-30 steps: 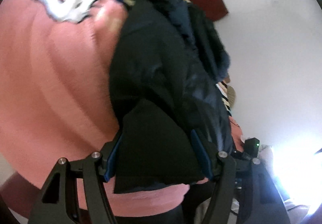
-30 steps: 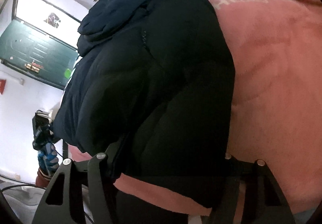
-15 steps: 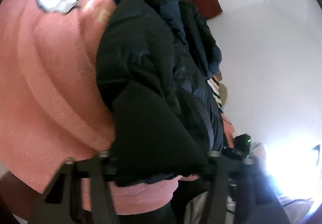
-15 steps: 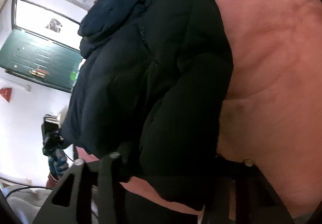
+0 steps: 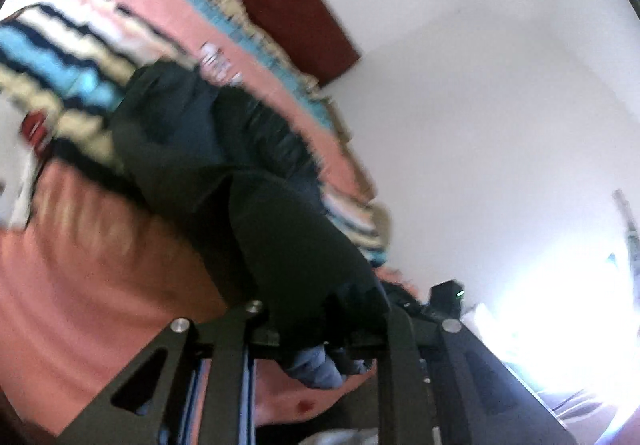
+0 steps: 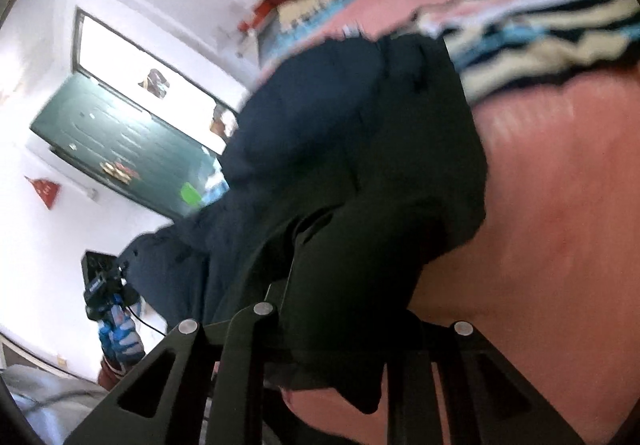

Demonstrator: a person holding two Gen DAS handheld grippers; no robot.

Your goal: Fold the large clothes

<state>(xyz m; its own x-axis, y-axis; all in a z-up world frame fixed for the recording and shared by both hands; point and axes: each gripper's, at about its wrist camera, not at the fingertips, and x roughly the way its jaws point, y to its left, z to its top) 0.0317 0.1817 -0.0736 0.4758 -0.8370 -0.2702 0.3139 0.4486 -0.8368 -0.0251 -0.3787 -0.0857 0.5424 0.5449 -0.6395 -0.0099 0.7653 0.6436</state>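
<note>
**Both hands pinch the near hem of a dark jacket on the bed**

On the left side of the scene, the left gripper (image 5: pixel 320 329) has its fingers closing on the near edge of the jacket (image 5: pixel 224 173); dark cloth is bunched between them, and a lighter blue lining pokes out below the pinch. From there the jacket runs away up the bed, lying on a pink blanket (image 5: pixel 80 285) with a band of blue, cream and black stripes (image 5: pixel 52 57) farther back. A dark red headboard (image 5: pixel 288 5) stands against the white wall beyond.

Moving right, the right gripper (image 6: pixel 332 341) is clamped on the same near edge of the jacket (image 6: pixel 360 149), with a thick fold of black cloth filling the gap between its fingers. The left gripper appears in this view too, at the jacket's far corner, held in a blue-and-white gloved hand (image 6: pixel 120 333). A green door (image 6: pixel 120 149) with a bright pane above it shows behind.

Holding the hem at two spread points looks like the start of a fold: with both corners taken, the bottom can be carried up and over the body toward the collar without the puffy cloth sagging in the middle. The padded fabric is bulky and slippery, so a shallow pinch could slide off.

No box, basket or other container is in view; the jacket rests only on the bed.
</note>
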